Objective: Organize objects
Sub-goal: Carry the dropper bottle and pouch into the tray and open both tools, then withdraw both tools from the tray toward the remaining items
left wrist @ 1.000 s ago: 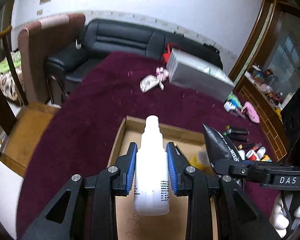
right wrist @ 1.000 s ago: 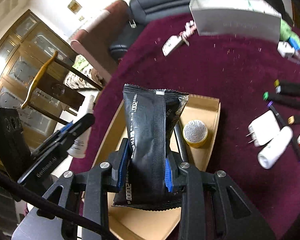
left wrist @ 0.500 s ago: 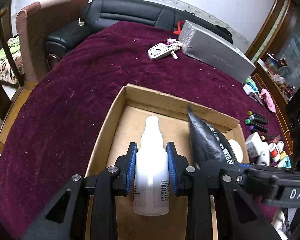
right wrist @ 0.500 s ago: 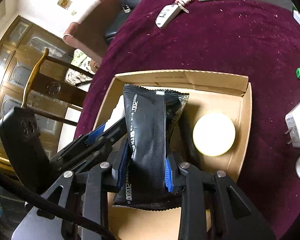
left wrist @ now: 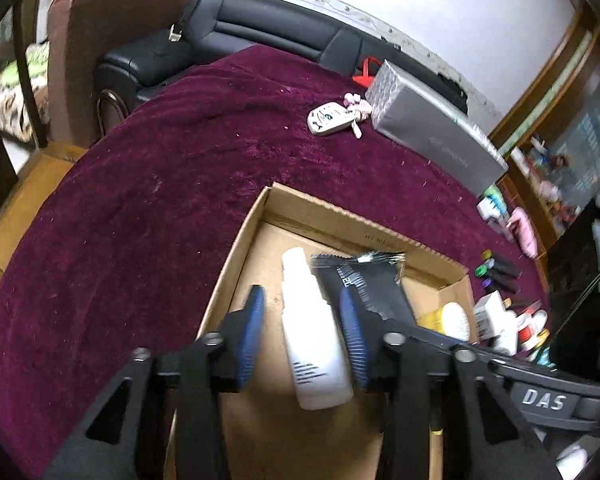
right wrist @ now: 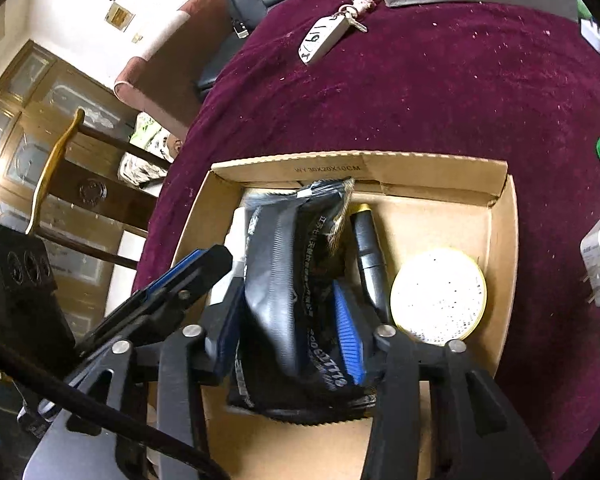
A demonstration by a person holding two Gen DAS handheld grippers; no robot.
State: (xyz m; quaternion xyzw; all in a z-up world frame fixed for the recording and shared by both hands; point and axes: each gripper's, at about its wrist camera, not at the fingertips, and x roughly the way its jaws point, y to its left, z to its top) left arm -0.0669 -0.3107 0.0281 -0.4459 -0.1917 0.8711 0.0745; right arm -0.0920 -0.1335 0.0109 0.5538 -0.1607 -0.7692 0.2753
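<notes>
**Cardboard box, contents at release: two claws letting go side by side**

Placement. White spray bottle (left wrist: 314, 332) lies on the floor of the cardboard box (left wrist: 236, 248), directly between the blue pads of the left claw (left wrist: 303, 334). Its long axis runs along the claw's pointing line, cap toward the far wall. The jaws are opening: the left pad stands clear of the bottle, the right pad just beside it, so it reads as released.

Black foil packet (right wrist: 296, 280) sits in the same box between the pads of the right claw (right wrist: 290, 320), long axis also toward the far wall. These jaws are opening too; the packet bulges between them, and whether the pads still touch it cannot be told. Each claw is nearest its own item; a straight pull back along the axis looks like the clear way out.

Count, in box:
- spray bottle, 1
- foil packet, 1
- black pen-shaped item (right wrist: 368, 256), 1
- round yellow-rimmed tin (right wrist: 438, 294), 1

Count, on the maroon tabletop (left wrist: 180, 184):
- key fob (left wrist: 328, 118), 1
- grey carton (left wrist: 432, 136), 1
- markers and small items at right: too crowded to count.
</notes>
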